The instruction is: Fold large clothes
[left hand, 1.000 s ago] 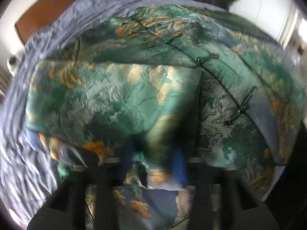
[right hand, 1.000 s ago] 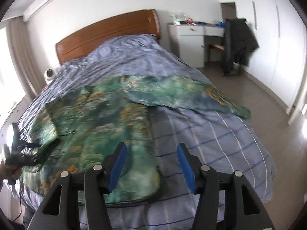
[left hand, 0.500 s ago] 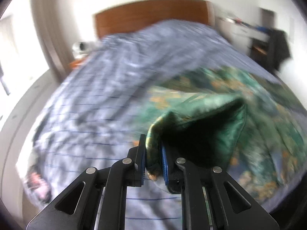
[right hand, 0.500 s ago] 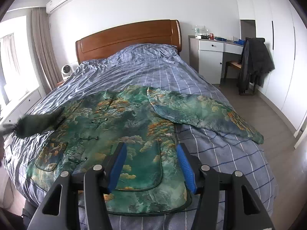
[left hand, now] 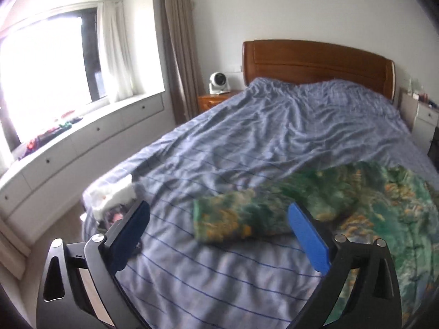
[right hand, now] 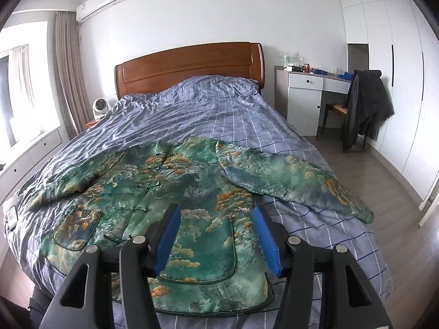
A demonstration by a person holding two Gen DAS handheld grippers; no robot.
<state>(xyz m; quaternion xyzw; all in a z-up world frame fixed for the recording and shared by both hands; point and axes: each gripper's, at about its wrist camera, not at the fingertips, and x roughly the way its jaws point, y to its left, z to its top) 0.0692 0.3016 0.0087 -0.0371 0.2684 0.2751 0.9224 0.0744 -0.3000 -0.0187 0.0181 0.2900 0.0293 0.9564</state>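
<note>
Jacket (right hand: pixel 175 192) flat on bed (right hand: pixel 219 115), collar toward headboard (right hand: pixel 189 65)

Glossy brocade jacket (right hand: pixel 192 192); wrinkled cloth bedspread (right hand: pixel 219 115).

The green jacket (right hand: pixel 192 192) lies spread (sleeves out) on the bed (right hand: pixel 219 115), right claw (right hand: pixel 216 235) gaping above.
</note>
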